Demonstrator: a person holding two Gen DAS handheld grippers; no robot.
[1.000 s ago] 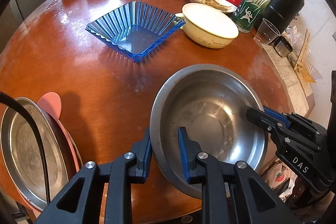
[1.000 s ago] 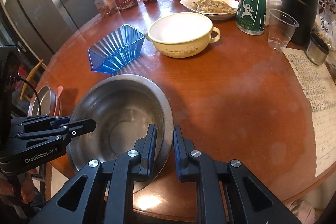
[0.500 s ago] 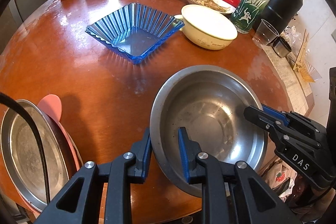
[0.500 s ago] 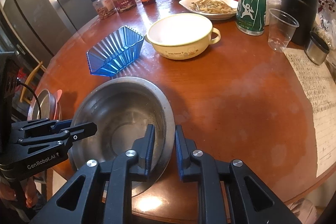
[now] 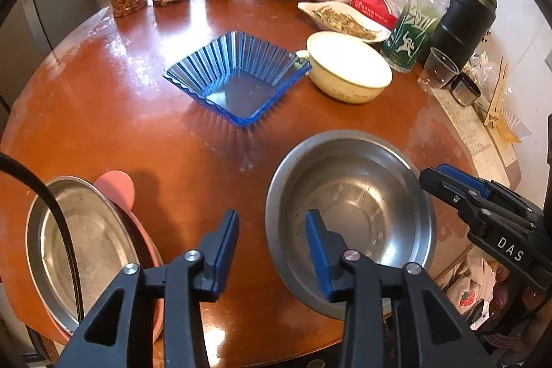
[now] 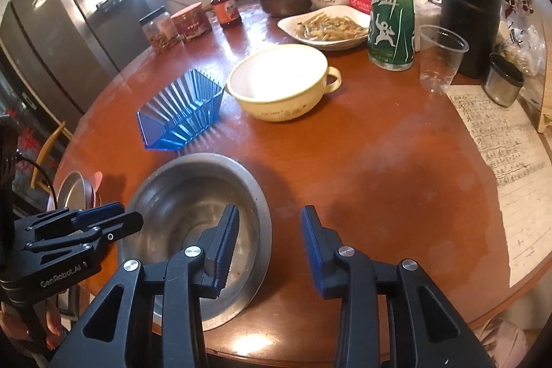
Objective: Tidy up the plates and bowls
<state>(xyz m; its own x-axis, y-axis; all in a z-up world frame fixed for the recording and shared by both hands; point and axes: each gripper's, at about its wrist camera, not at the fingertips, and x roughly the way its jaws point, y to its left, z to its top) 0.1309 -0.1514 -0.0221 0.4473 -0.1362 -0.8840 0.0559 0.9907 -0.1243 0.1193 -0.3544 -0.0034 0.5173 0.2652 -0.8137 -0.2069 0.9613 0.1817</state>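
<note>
Steel bowl (image 5: 350, 219) sits flat on the round wooden table (image 5: 114, 126), at its near edge, w/ nothing gripping it. Left gripper (image 5: 272, 250) has its fingers spread apart, straddling the bowl's near-left rim; right gripper (image 6: 269, 250) likewise spread, across the bowl's right rim. Probably a two-handed carry, one claw per side to keep it level. Beyond the bowl: blue ribbed dish (image 5: 238, 76) & cream handled bowl (image 5: 348, 71). Left of the bowl, steel plate on pink plate (image 5: 82, 240) overhangs the table edge, likely the stack spot.
</note>
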